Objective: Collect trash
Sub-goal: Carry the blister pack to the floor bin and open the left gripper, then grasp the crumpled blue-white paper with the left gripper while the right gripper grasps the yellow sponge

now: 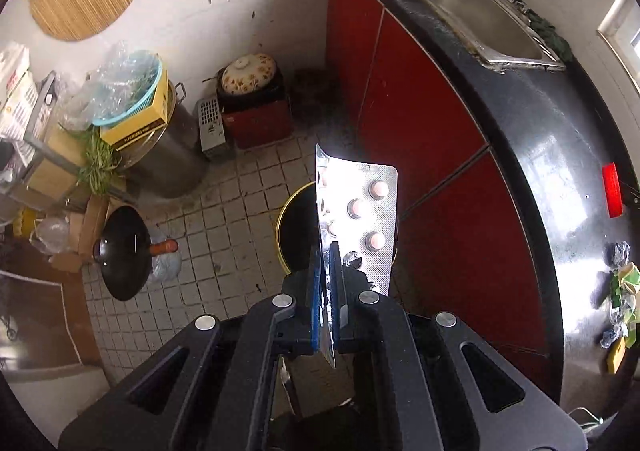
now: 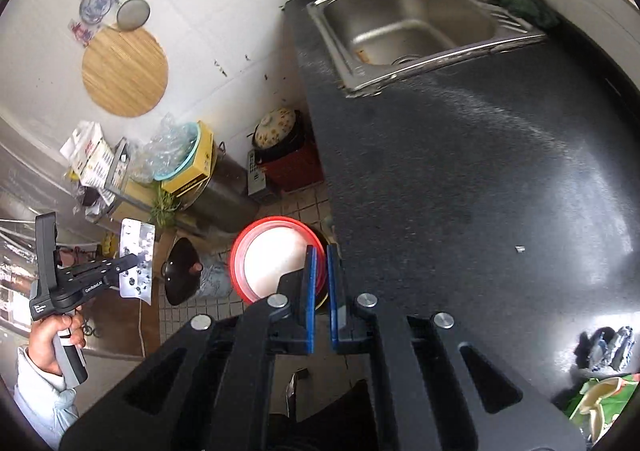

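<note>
My left gripper [image 1: 329,283] is clamped on a silver blister pack [image 1: 360,211], which stands up over the tiled floor [image 1: 240,203] just above a yellow-rimmed black bin [image 1: 294,227]. From the left wrist I count three pink pills clearly in their pockets and one burst pocket; glare hides the rest. The right wrist shows what the left cannot: the same pack [image 2: 137,257] from outside, and a hand [image 2: 56,339] holding the left tool. My right gripper [image 2: 320,279] is closed to a narrow gap on nothing, beside the black counter [image 2: 460,171], above one red-rimmed basin [image 2: 276,251]. Each view shows one sink [image 2: 404,23] and crumpled wrappers [image 2: 604,347] on the counter's near end.
</note>
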A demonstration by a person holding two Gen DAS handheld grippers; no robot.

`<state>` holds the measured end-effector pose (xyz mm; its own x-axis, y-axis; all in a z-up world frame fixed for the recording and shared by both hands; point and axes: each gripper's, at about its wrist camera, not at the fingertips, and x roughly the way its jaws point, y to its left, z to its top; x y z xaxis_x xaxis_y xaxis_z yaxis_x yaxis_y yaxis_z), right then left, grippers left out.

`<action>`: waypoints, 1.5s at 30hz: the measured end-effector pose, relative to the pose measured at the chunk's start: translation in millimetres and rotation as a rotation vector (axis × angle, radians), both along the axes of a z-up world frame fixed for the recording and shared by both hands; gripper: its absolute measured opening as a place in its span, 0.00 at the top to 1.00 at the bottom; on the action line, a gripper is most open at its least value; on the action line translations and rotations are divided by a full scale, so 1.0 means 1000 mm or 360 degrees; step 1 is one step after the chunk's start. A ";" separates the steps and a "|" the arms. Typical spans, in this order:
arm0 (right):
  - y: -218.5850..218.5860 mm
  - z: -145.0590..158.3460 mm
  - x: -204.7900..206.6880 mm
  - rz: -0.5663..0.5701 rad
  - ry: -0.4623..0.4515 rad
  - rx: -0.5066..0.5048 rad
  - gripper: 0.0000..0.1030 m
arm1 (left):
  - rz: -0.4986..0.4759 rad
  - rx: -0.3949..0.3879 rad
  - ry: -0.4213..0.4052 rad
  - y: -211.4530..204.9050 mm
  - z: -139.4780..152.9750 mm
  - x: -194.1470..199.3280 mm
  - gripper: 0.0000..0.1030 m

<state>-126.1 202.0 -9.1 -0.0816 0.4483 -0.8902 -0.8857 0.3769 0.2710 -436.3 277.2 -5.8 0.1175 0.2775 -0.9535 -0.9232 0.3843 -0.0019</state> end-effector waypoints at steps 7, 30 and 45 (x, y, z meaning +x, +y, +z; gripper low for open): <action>0.061 -0.051 -0.040 0.0211 0.0073 -0.0198 0.94 | 0.0028 -0.0154 -0.0055 0.008 -0.052 -0.009 0.97; 0.045 0.035 -0.074 0.0272 -0.0057 0.0052 0.07 | 0.0107 0.0058 -0.0086 0.040 -0.033 -0.005 0.06; -0.378 0.044 0.209 -0.1252 -0.0688 -0.0143 0.07 | -0.0942 0.0048 -0.0236 -0.066 0.005 0.249 0.06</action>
<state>83.1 -175.7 35.2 0.5692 0.1608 -0.8063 -0.3809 0.9207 -0.0853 -186.9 211.1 -1.2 0.3909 0.1512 -0.9079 -0.5437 0.8338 -0.0953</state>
